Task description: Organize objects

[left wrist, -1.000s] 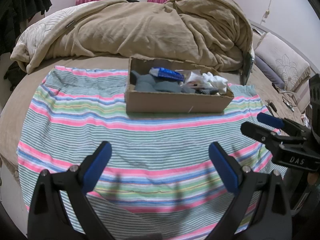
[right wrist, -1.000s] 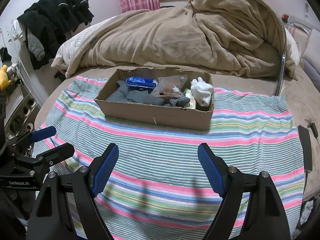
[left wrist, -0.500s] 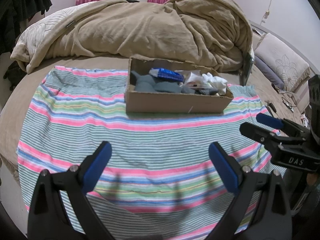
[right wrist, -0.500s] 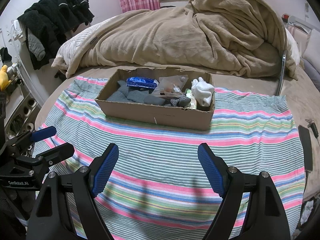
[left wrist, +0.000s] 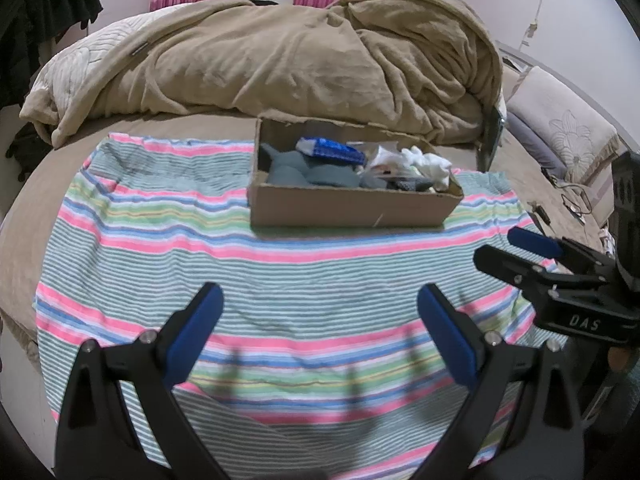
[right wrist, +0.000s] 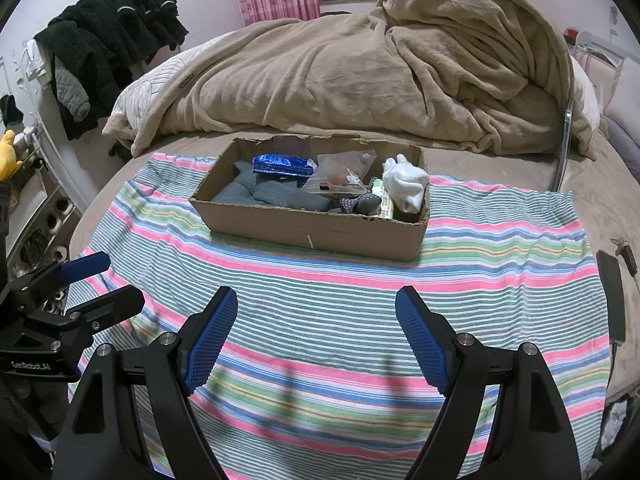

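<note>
A shallow cardboard box (right wrist: 320, 232) (left wrist: 348, 210) stands on a striped cloth (right wrist: 328, 312) (left wrist: 280, 280) spread over the bed. Inside lie grey socks (right wrist: 264, 192), a blue packet (right wrist: 282, 165), a clear plastic bag (right wrist: 344, 174) and white socks (right wrist: 404, 186). My left gripper (left wrist: 320, 304) hangs open over the near part of the cloth, nothing between its blue pads. My right gripper (right wrist: 316, 308) is likewise open and empty, well short of the box. Each gripper shows at the edge of the other's view, the right gripper (left wrist: 516, 250) and the left gripper (right wrist: 108, 282).
A heaped tan blanket (right wrist: 360, 80) fills the bed behind the box. Dark clothes (right wrist: 108, 48) hang at the left wall. A phone (right wrist: 612, 292) and keys lie on the bed at the right of the cloth. A pillow (left wrist: 560, 128) sits far right.
</note>
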